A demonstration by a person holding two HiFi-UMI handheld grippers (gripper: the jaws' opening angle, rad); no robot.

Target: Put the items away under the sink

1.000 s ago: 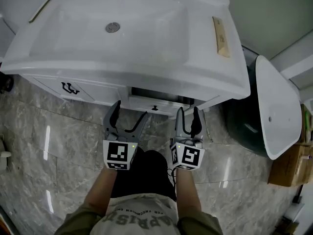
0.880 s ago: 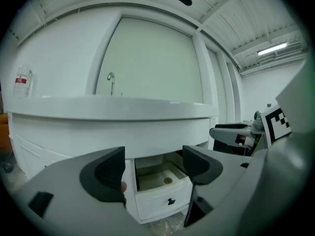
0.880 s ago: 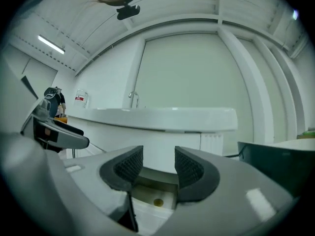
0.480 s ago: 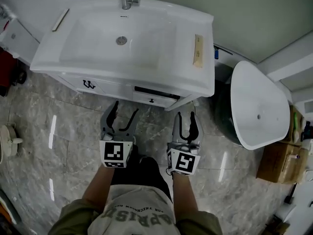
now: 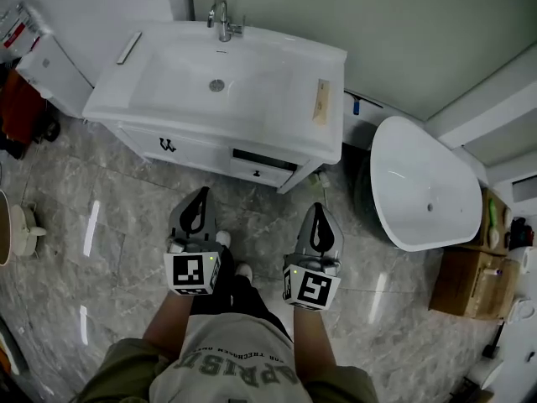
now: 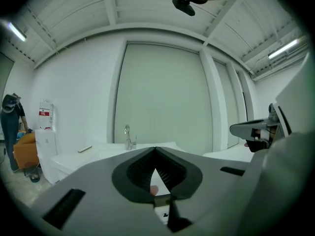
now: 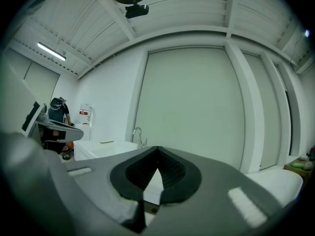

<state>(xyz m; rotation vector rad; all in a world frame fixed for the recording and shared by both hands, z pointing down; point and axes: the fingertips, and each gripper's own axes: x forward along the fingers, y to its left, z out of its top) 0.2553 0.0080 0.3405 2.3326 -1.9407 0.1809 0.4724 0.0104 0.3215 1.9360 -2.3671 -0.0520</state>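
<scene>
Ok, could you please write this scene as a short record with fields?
left gripper: jaws just closed, shut, nothing between them
right gripper: jaws just closed, shut, nothing between them
sink: white, faucet at the back
left rim: flat pale strip
right rim: tan bar
cabinet: white, under the sink

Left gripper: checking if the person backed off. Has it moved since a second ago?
Yes: the left gripper drew back from the sink cabinet; fingers just closed, empty.

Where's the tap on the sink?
In the head view the tap stands near the top, left of centre, on the back edge of the white sink.
</scene>
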